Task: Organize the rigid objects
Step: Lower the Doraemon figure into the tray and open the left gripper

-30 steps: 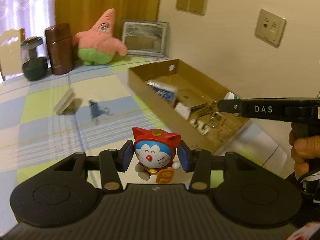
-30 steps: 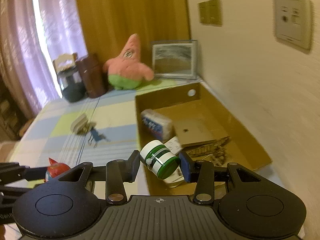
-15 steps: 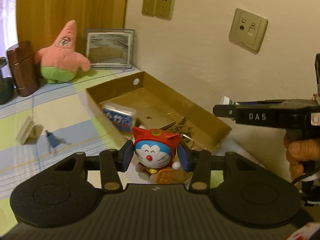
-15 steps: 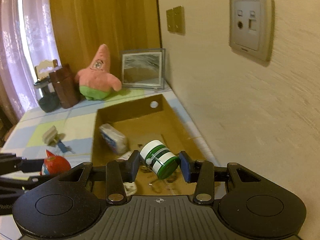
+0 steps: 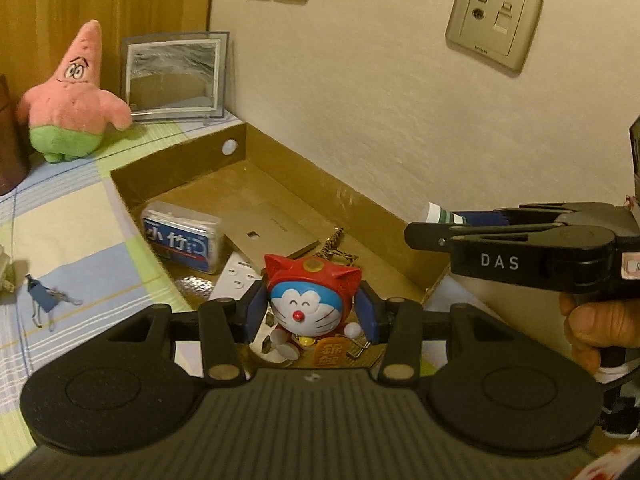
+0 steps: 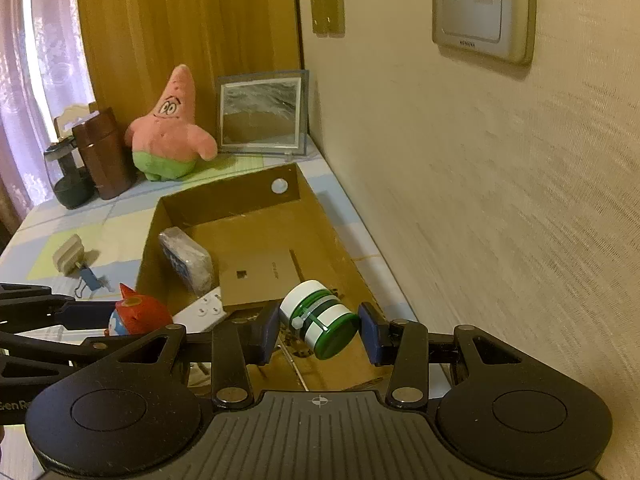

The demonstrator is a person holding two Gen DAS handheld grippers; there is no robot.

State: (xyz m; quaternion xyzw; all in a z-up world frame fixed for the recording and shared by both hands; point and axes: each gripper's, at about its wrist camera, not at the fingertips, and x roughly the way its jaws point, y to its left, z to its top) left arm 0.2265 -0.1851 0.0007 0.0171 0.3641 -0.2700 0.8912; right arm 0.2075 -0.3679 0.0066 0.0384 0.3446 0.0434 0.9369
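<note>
Toy cat (image 5: 310, 307) being squeezed in left gripper (image 5: 311, 315), hanging over box (image 5: 180, 170). Green-and-white jar (image 6: 319, 319) being pinched tilted in right gripper (image 6: 319, 332), over box too.

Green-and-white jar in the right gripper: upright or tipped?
Tipped. The green-and-white jar lies tilted between the right gripper pads, green lid end angled down toward the camera, over the cardboard box.

Checked tablecloth (image 6: 120, 220); directly on it: cardboard box (image 6: 224, 200) against wall, Patrick plush (image 6: 170, 128), picture frame (image 6: 262, 112), brown canister (image 6: 104, 156), dark jar (image 6: 70, 184), binder clip (image 5: 42, 298).
</note>
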